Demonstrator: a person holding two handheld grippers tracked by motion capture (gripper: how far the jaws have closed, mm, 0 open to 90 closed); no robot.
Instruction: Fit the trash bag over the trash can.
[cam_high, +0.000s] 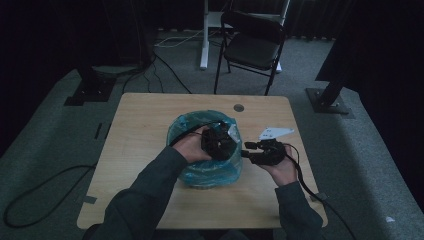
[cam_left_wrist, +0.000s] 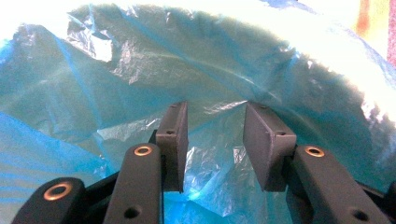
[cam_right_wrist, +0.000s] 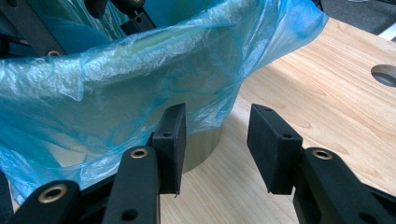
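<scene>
Carpet, grey and dim, covers the floor (cam_high: 45, 150), with a black cable (cam_high: 35, 192) looping across it at the left. At centre stands a pale wooden counter (cam_high: 140, 130) carrying a bin lined with a blue plastic bag (cam_high: 200, 172). The left gripper (cam_left_wrist: 215, 140) reaches down into the bag, fingers (cam_left_wrist: 173, 140) apart with only the film behind them. Beyond the counter stands a black folding chair (cam_high: 252, 42). Farther right, the right gripper (cam_right_wrist: 217, 149) hovers just beside the bin's outer wall, fingers spread and holding nothing, over bare wood.
</scene>
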